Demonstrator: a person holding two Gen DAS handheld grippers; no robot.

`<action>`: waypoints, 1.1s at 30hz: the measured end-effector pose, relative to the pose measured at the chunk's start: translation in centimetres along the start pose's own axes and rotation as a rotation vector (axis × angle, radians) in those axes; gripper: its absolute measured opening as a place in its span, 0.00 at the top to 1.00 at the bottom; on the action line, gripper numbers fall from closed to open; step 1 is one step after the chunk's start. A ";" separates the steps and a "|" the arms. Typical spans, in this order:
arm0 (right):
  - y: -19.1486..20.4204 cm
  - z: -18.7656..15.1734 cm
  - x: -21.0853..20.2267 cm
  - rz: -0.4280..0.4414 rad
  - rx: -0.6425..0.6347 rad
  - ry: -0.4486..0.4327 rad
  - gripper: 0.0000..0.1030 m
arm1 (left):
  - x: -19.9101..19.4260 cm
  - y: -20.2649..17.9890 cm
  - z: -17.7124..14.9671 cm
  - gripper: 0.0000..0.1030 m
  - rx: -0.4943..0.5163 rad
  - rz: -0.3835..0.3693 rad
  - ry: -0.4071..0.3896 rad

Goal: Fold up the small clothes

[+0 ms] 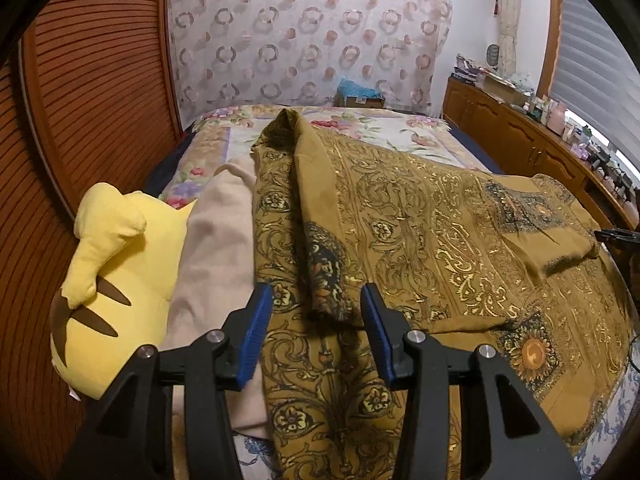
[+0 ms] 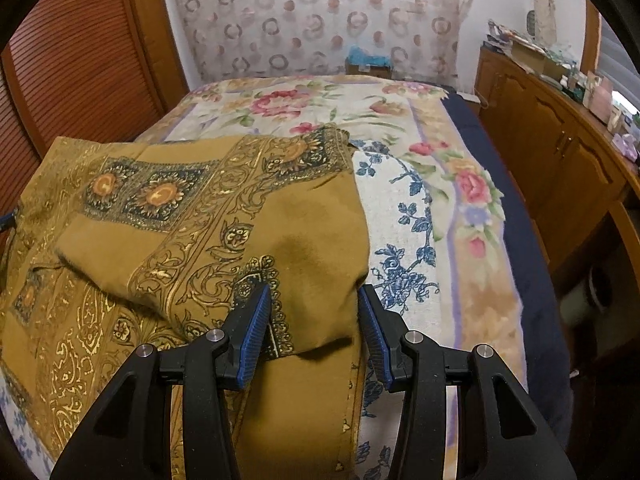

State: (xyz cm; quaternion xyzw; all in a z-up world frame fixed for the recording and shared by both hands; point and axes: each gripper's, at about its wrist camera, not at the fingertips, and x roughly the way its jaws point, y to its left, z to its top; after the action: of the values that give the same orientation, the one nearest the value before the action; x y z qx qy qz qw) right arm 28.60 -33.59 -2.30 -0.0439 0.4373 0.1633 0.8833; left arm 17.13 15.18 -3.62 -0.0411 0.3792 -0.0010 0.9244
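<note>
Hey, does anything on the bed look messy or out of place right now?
The gold cloth lies unevenly: a ridge bunches up along its left side, and its right corner is flopped back over itself. A yellow plush sits beside it. Nothing looks torn or spilled.

A bedroom with a big bed and lots of brown wood.

The bed has a flowery blanket. Behind it hangs a pale curtain with round ring shapes. A brown slatted door stands on the left. A long wooden cabinet runs along the right, with small boxes and bottles on top. White window blinds hang above it.
</note>
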 end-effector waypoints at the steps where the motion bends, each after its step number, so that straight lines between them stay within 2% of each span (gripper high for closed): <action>1: 0.1 0.0 0.0 0.003 -0.001 0.001 0.56 | 0.1 -0.1 0.0 0.57 0.002 -0.011 0.002; 3: 0.3 -0.1 -0.1 0.014 -0.011 0.001 0.56 | 0.3 -0.3 -0.1 0.60 0.009 -0.030 0.010; 4: 0.4 -0.2 -0.1 0.021 -0.020 0.003 0.59 | 0.5 -0.4 -0.2 0.66 0.011 -0.042 0.019; 7: 0.9 -0.2 -0.3 0.032 -0.045 -0.002 0.67 | 0.7 -0.9 -0.3 0.71 0.027 -0.053 0.029; 14: 1.3 0.2 -0.4 0.064 -0.052 -0.011 0.68 | 1.5 -1.2 -0.2 0.72 0.040 -0.040 0.061; 18: 1.9 0.6 0.5 0.070 -0.069 0.015 0.68 | 1.9 -1.4 -0.3 0.72 0.044 -0.038 0.072; 20: 2.1 0.6 0.8 0.070 -0.078 0.019 0.73 | 1.9 -1.5 -0.3 0.72 0.048 -0.046 0.066; 21: 2.1 0.6 0.7 0.079 -0.085 0.017 0.88 | 1.8 -1.6 -0.3 0.74 0.053 -0.046 0.062; 22: 2.2 0.7 0.6 0.090 -0.093 0.014 0.92 | 1.7 -1.8 -0.3 0.83 0.057 -0.049 0.055; 24: 2.5 0.9 0.1 0.102 -0.101 -0.002 0.95 | 1.4 -2.1 0.0 0.87 0.064 -0.058 0.045; 25: 2.7 1.0 -0.2 0.109 -0.107 -0.014 0.97 | 1.3 -2.2 0.1 0.93 0.069 -0.059 0.037; 27: 3.0 1.5 -1.2 0.112 -0.108 -0.051 0.98 | 1.0 -2.5 0.5 0.99 0.080 -0.071 0.016; 33: 2.6 3.8 -5.1 0.110 -0.063 -0.177 1.00 | -2.0 -2.7 2.1 1.00 0.050 -0.076 -0.090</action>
State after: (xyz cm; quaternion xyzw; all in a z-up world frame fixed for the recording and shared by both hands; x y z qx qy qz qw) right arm 27.75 -31.55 4.20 -0.0332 0.3539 0.2284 0.9064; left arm 17.27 12.72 -0.49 -0.0323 0.3350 -0.0437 0.9406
